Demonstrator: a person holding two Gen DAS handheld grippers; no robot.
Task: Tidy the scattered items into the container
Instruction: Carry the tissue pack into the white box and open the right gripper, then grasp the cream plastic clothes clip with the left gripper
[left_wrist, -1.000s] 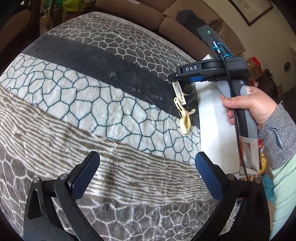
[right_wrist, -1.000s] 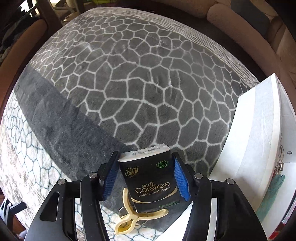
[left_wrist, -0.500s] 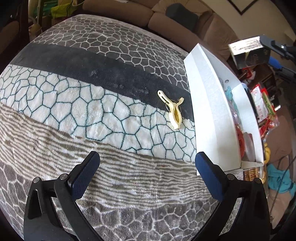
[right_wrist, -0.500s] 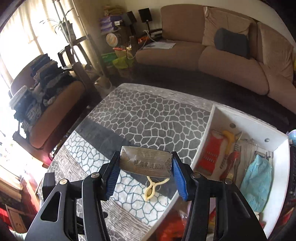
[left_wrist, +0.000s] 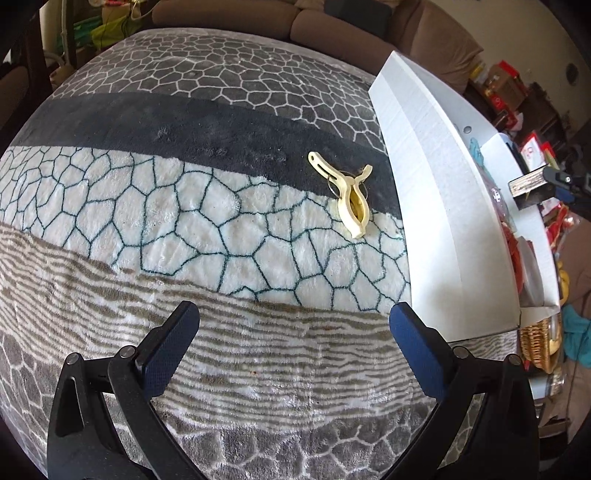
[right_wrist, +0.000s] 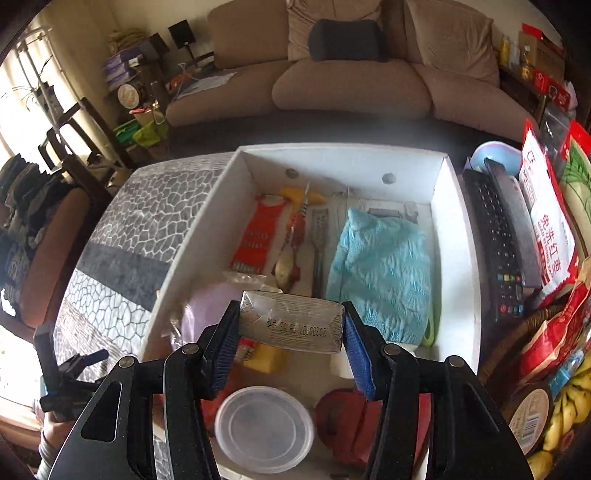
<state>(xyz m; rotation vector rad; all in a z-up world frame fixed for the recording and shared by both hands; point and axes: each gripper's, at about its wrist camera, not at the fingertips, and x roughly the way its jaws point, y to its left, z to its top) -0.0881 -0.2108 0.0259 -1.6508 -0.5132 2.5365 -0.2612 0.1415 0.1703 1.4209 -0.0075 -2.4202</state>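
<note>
The tissue pack (right_wrist: 290, 320) is clamped between the two blue pads of the right tool (right_wrist: 290, 341), partly closed on it, with its sealed end face and printed date line turned toward the camera. Its long axis there lies crosswise, pad to pad, roughly level; how far it extends forward of the tool cannot be told. It hangs above the near half of the white container (right_wrist: 463, 236), directly over a lilac item and a yellow one, with a clear round lid (right_wrist: 264, 428) below the tool and a turquoise cloth (right_wrist: 380, 273) ahead and to the tool's right.

Judgement on the step: the pack is over the opening, so release is due. It would be best lowered before the pads part, and shifted toward a barer patch of floor, since a drop from here could land it askew on the lid or the lilac item.

The left tool (left_wrist: 294, 345) stands wide open and empty above the patterned blanket covering the surface. The cream clothes peg (left_wrist: 349, 197) lies ahead and slightly right of it, just beside the container's outer wall (left_wrist: 424, 192), handles away from the tool and clamping end toward it. It appears next in line.
</note>
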